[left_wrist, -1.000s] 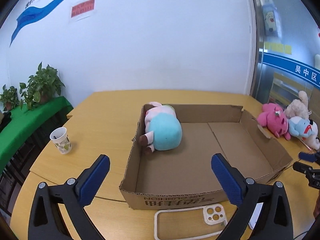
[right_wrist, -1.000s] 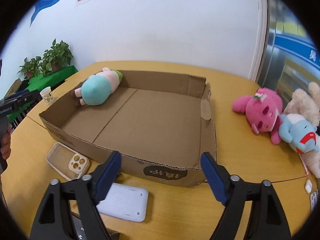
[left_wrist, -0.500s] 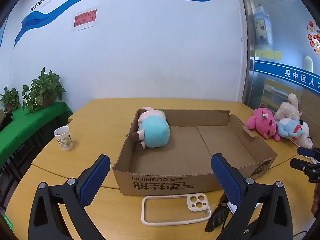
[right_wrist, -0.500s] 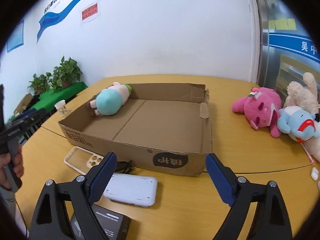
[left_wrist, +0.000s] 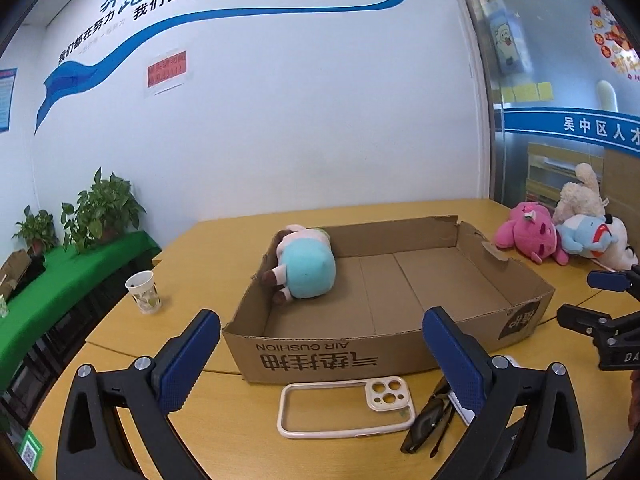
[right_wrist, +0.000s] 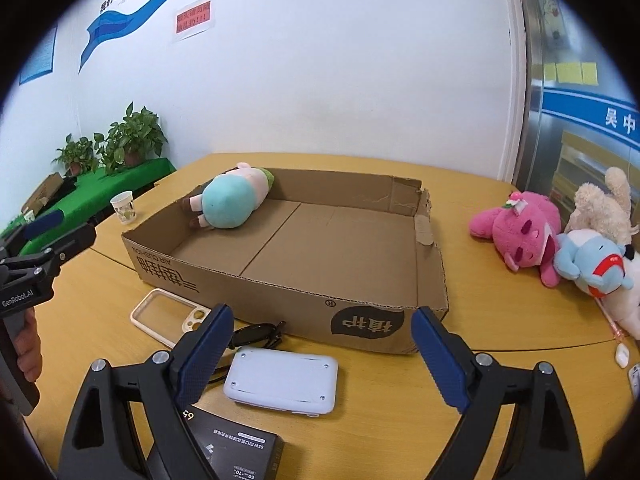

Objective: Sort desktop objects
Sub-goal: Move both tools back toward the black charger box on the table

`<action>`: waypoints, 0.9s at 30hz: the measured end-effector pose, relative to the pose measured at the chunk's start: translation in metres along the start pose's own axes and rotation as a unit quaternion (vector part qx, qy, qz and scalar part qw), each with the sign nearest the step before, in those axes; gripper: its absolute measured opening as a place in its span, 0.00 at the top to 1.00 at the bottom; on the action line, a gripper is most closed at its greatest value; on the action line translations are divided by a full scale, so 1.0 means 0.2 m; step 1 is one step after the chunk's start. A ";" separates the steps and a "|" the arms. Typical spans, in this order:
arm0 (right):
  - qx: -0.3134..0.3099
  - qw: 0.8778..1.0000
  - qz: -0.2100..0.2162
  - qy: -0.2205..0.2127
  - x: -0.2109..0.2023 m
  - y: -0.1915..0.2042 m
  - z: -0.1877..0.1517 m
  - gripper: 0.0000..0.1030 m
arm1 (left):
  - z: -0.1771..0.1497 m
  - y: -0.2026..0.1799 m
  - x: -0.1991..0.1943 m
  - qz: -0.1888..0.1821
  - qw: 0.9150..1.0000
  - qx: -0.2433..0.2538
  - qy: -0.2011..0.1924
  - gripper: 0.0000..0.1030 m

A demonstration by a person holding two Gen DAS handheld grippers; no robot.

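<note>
Resting inside the shallow brown cardboard box [right_wrist: 304, 256], tucked into its far left corner, was the one thing already sorted: a teal-and-pink plush pig [right_wrist: 230, 198], lying on its side against the wall. Everything else waited outside on the round wooden surface [right_wrist: 480, 320]. Just in front of the box lay a clear cream-rimmed phone case [left_wrist: 348, 410], a pair of dark sunglasses [right_wrist: 256, 336] touching the box's front wall, a white rounded rectangular device [right_wrist: 282, 386] and, nearest the camera, a black printed carton [right_wrist: 236, 454]. Well off to the right sat a pink plush toy [right_wrist: 516, 236], a light-blue plush toy [right_wrist: 588, 264] and a cream plush toy [right_wrist: 600, 204], bunched together.

By the look of it, this was the gap between one drop and the next pick. The next move called for choosing a target, most likely one of the flat items near the box, and dropping low enough to get a pad under an edge.

The left tongs [left_wrist: 320, 364] stood released and empty, angled gently down over the phone case. The right tongs [right_wrist: 322, 354] had just been opening, nothing between the jaws, and hung tilted down above the white device. A hand [right_wrist: 28, 348] gripped the left handle at the frame's edge.
</note>
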State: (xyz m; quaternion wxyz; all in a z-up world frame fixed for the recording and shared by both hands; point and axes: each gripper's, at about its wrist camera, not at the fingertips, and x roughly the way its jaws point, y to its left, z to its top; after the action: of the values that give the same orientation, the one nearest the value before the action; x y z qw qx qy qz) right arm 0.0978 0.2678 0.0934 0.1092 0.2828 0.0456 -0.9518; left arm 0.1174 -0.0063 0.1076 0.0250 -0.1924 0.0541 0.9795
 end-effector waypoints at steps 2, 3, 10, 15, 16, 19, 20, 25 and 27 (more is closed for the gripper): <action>-0.007 1.000 -0.004 0.004 0.00 0.02 0.00 0.12 | 0.01 -0.02 0.00 -0.022 1.000 0.001 0.009 0.00; -0.008 1.000 -0.001 0.006 0.01 0.02 0.00 0.12 | 0.00 -0.02 0.00 -0.029 1.000 -0.004 0.009 0.00; 0.000 1.000 0.014 0.011 0.02 0.04 0.01 0.12 | -0.01 0.00 0.02 -0.035 0.999 -0.023 0.017 0.00; 0.006 1.000 0.010 0.013 0.02 0.04 0.00 0.12 | -0.03 -0.02 0.06 -0.051 0.998 -0.021 0.038 0.00; 0.006 1.000 0.008 0.013 0.02 0.05 0.00 0.12 | -0.04 -0.02 0.06 -0.055 0.997 -0.022 0.041 0.00; 0.011 1.000 0.020 0.015 0.03 0.04 -0.02 0.12 | -0.06 -0.04 0.06 -0.065 0.996 -0.022 0.051 0.00; 0.016 0.999 0.029 0.016 0.04 0.03 -0.03 0.12 | -0.07 -0.05 0.06 -0.068 0.996 -0.022 0.055 0.00; 0.035 0.995 0.084 0.037 0.05 -0.04 -0.11 0.12 | -0.16 -0.07 0.07 -0.113 0.986 -0.045 0.114 0.00; 0.035 0.992 0.104 0.055 0.04 -0.07 -0.16 0.12 | -0.23 -0.08 0.10 -0.142 0.976 -0.065 0.149 0.00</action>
State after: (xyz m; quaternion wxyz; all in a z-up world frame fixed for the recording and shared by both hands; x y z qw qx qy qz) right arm 0.1049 0.2846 0.0619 0.1951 0.3418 -0.0112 -0.9192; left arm 0.1160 0.0058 0.0565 0.1430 -0.3434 -0.0344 0.9276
